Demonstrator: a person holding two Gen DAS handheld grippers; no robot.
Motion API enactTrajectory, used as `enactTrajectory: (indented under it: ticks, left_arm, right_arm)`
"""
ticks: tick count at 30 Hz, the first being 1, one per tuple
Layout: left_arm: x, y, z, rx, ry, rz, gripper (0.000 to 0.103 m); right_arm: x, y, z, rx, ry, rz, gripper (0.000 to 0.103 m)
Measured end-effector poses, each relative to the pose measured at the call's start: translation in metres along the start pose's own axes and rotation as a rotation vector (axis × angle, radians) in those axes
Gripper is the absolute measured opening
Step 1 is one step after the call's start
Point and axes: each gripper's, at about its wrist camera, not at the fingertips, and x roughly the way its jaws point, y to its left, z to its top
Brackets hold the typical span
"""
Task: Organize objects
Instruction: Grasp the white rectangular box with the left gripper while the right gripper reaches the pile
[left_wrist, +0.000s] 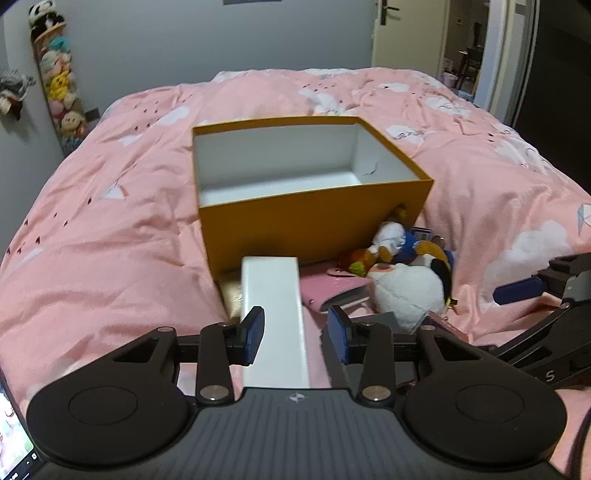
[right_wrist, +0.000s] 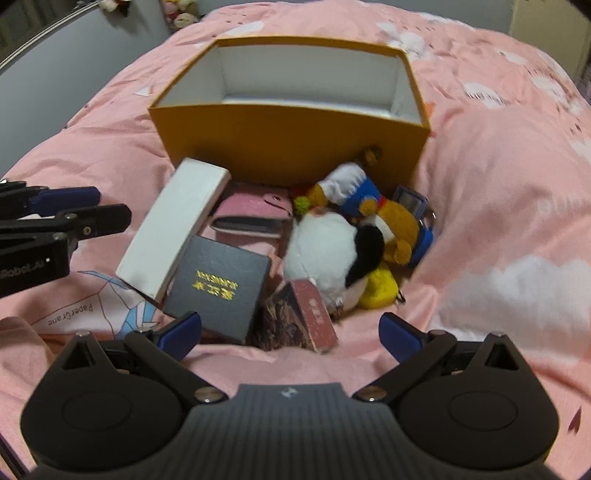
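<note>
An open orange box (left_wrist: 314, 206) with a white inside stands empty on the pink bed; it also shows in the right wrist view (right_wrist: 291, 147). A pile lies in front of it: a long white box (right_wrist: 173, 236), a pink wallet (right_wrist: 251, 214), a dark booklet (right_wrist: 218, 288), a reddish book (right_wrist: 306, 317), a white plush (right_wrist: 325, 254) and a brown bear plush (right_wrist: 373, 206). My left gripper (left_wrist: 297, 332) is open around the white box (left_wrist: 273, 317), pads a little apart from its sides. My right gripper (right_wrist: 290, 332) is open and empty, just short of the books.
The pink quilt (left_wrist: 110, 240) is soft and rumpled, rising in folds to the right (right_wrist: 498, 184). A strip of hanging plush toys (left_wrist: 59, 81) is on the far wall at left. A doorway (left_wrist: 465, 48) opens at the back right.
</note>
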Motion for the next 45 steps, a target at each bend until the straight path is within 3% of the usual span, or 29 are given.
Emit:
enactTrajectory:
  ticks: [7, 9, 15, 24, 26, 30, 33, 41, 45]
  left_arm:
    - [0.012, 0.026, 0.007, -0.026, 0.039, 0.021, 0.043]
    - [0.019, 0.038, 0.009, -0.066, 0.044, 0.013, 0.041]
    - [0.055, 0.066, 0.009, -0.214, 0.165, -0.055, 0.041]
    - [0.087, 0.070, 0.003, -0.237, 0.219, -0.060, 0.044]
    - [0.091, 0.070, 0.002, -0.241, 0.230, -0.062, 0.054]
    - [0.099, 0.074, 0.002, -0.266, 0.226, -0.067, 0.060]
    - [0.104, 0.079, 0.002, -0.306, 0.220, -0.091, 0.068]
    - [0.130, 0.085, 0.000, -0.423, 0.268, -0.217, 0.072]
    - [0.133, 0.087, 0.000, -0.439, 0.274, -0.235, 0.070]
  right_arm:
    - [0.015, 0.005, 0.032, -0.051, 0.012, 0.110, 0.066]
    - [0.022, 0.008, 0.044, -0.055, 0.008, 0.126, 0.060]
    - [0.050, 0.029, 0.077, -0.082, -0.001, 0.171, 0.040]
    - [0.075, 0.054, 0.082, -0.173, -0.064, 0.087, 0.038]
    - [0.078, 0.054, 0.083, -0.170, -0.062, 0.076, 0.040]
    - [0.084, 0.048, 0.086, -0.138, -0.049, 0.074, 0.048]
    - [0.088, 0.043, 0.087, -0.110, -0.037, 0.075, 0.048]
    - [0.093, 0.027, 0.088, -0.037, -0.027, 0.039, 0.050]
    - [0.096, 0.023, 0.089, -0.012, -0.018, 0.038, 0.052]
